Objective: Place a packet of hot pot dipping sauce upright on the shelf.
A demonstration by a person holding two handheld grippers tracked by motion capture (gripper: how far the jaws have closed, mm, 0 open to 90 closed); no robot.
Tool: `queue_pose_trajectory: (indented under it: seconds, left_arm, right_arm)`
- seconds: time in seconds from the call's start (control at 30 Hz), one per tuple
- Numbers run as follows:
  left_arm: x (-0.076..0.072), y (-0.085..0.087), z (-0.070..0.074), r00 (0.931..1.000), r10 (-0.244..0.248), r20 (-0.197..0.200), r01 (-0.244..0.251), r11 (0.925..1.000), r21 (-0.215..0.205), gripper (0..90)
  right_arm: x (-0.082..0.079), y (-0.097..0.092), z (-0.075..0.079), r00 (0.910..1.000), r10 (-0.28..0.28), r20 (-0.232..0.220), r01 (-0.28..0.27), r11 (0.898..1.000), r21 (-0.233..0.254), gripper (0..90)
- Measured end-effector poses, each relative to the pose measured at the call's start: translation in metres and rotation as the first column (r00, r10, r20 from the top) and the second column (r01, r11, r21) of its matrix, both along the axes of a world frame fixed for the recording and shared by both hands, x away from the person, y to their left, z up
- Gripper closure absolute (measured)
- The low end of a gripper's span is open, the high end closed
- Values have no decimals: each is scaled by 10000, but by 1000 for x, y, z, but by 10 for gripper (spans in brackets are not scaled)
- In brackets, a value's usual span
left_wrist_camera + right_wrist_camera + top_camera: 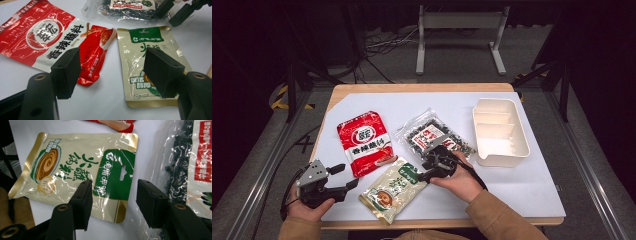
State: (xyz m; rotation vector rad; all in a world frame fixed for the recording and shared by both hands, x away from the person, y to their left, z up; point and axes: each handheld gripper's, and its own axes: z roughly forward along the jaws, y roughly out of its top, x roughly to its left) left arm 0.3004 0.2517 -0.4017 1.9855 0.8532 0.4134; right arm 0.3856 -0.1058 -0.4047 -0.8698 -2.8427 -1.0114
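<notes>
My right gripper (428, 169) hangs with jaws spread and nothing between them, just over the green-topped edge of the beige sauce pouch (393, 190), which lies near the table's front edge. Just beside it on the right is the clear seaweed bag (434, 136). My left gripper (343, 178) is spread too, gripping nothing, near the red seasoning pouch (363, 142). Bare white tabletop (512, 185) lies open to my right.

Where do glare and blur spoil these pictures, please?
High view: dark surroundings, soft overall, print on the red pouch unreadable. Left gripper view: sheen streaks the red pouch; the near jaws are soft. Right gripper view: glare bands cross the beige pouch and the clear bag of dark bits.
</notes>
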Motion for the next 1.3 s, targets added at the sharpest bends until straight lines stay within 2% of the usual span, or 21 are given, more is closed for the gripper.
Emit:
queue_pose_trajectory:
  seconds: [0.37,0.67,0.8,0.97,1.07,1.17,1.23,1.3]
  left_arm:
    - [1,-2,-1,9999,-93,-46,94,9999,138,305]
    - [0,-3,-1,10000,-81,-28,81,9998,164,304]
    - [0,-3,-2,10000,-54,4,54,9998,199,303]
    - [0,-5,-2,10000,-54,-48,55,9998,176,303]
    - [1,-4,-2,10000,-72,15,71,9996,283,303]
    - [0,-5,-2,10000,-59,-67,61,9997,217,303]
    - [1,-5,-2,9999,-101,38,99,9994,330,303]
    - [1,-5,-2,10000,-77,-17,78,9996,277,303]
  right_arm:
    - [0,2,-12,9995,-90,-315,79,9993,-375,436]
    - [-1,3,-17,9985,-96,-547,73,9991,-429,423]
    - [-1,4,-18,9951,-83,-985,64,9998,-196,424]
    - [-1,2,-16,9946,-250,-1003,253,9997,12,475]
    - [-2,-1,-12,9942,-240,-1050,275,9991,322,506]
    - [-3,-2,-8,9928,-218,-1180,320,9959,845,536]
    - [-4,-3,-6,9923,-142,-1233,285,9930,1146,548]
    - [-5,-2,-5,9919,-82,-1268,243,9917,1264,551]
